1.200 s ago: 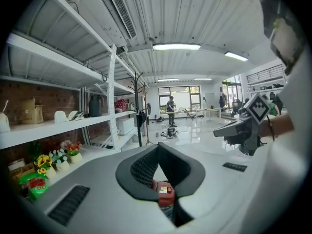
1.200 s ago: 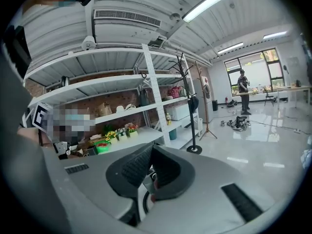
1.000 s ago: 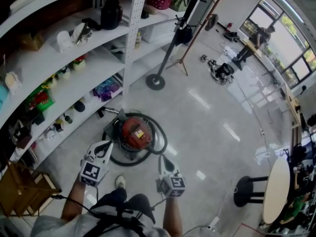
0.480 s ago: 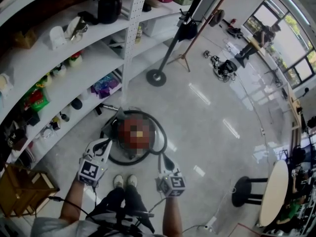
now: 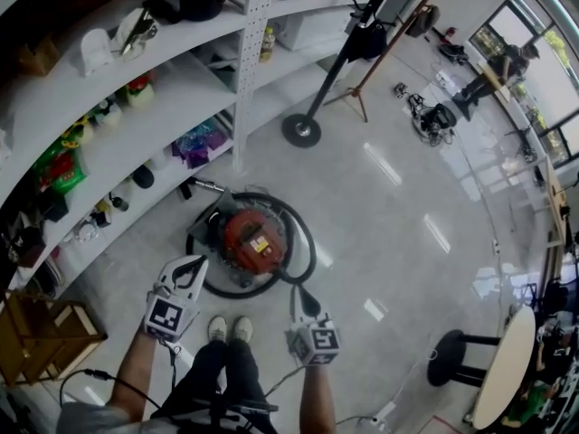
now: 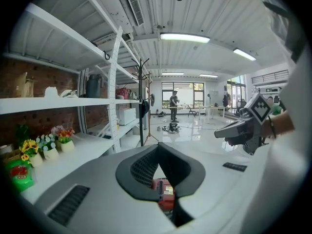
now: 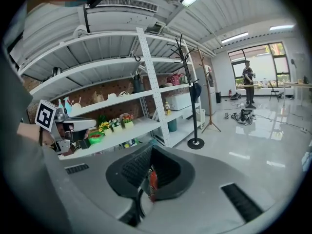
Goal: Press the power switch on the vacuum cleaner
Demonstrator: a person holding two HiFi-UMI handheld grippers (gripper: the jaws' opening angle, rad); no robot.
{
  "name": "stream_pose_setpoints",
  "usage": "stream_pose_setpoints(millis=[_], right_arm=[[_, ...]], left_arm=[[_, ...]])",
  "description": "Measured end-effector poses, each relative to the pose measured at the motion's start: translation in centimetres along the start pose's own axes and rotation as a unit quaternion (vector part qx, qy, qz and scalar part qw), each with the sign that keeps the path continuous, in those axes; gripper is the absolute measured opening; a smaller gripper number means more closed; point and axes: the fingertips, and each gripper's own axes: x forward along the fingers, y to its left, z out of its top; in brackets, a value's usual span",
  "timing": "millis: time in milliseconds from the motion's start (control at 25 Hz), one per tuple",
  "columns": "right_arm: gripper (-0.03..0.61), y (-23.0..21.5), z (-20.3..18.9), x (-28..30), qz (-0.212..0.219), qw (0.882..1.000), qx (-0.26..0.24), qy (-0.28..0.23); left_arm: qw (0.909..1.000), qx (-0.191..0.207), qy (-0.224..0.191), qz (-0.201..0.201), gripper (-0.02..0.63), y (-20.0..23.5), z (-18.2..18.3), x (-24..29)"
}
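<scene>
The red canister vacuum cleaner [image 5: 253, 242] stands on the floor with its black hose [image 5: 303, 242] coiled around it. Both grippers are held above the floor on the near side of it, apart from it. My left gripper [image 5: 187, 272] is at its lower left, jaws together and empty. My right gripper [image 5: 303, 298] is at its lower right, also shut with nothing in it. In the left gripper view the vacuum [image 6: 165, 195] shows red below the meeting tips of the left gripper [image 6: 158, 147]. In the right gripper view only a red sliver of the vacuum [image 7: 153, 182] shows under the right gripper [image 7: 152, 152].
White shelves [image 5: 136, 125] with small items run along the left. A coat stand's round base [image 5: 301, 130] sits beyond the vacuum. A black stool [image 5: 452, 358] and a round table [image 5: 507, 360] are at the right, a wooden crate [image 5: 45, 328] at the lower left. The person's shoes [image 5: 226, 330] are just behind the hose.
The person's second foot has come up beside the first, and the view has shifted a little. Both grippers stay shut in about the same places near the vacuum.
</scene>
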Motion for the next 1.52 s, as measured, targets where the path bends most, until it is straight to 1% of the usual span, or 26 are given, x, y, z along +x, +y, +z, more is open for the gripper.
stream_pose_setpoints(millis=[120, 280, 520, 640, 800, 1240, 1520], right_arm=[[0.012, -0.9, -1.8, 1.6, 0.006, 1.000, -0.005, 0.010], [0.012, -1.8, -4.4, 3.7, 0.013, 1.000, 0.005, 0.026], [0.012, -3.2, -8.0, 6.5, 0.022, 0.999, 0.009, 0.046], [0.012, -4.1, -9.5, 8.0, 0.025, 0.999, 0.007, 0.047], [0.012, -5.1, -11.3, 9.9, 0.031, 0.998, 0.012, 0.047], [0.012, -7.0, -16.3, 13.1, 0.038, 0.996, 0.015, 0.077], [0.012, -8.0, -19.2, 15.1, 0.036, 0.995, 0.017, 0.086]], left_arm=[[0.9999, -0.003, 0.012, 0.000, 0.008, -0.2, -2.2, 1.6], [0.9995, -0.001, 0.029, -0.008, 0.008, -0.9, -5.1, 3.4], [0.9989, -0.009, 0.043, -0.017, 0.008, -1.5, -8.5, 5.6], [0.9984, -0.013, 0.052, -0.018, 0.008, -1.5, -10.1, 6.6], [0.9976, -0.006, 0.066, -0.016, 0.008, -1.6, -12.4, 7.9], [0.9961, -0.014, 0.083, -0.027, 0.008, -2.5, -17.4, 11.2], [0.9948, -0.019, 0.093, -0.034, 0.008, -3.0, -20.2, 12.0]])
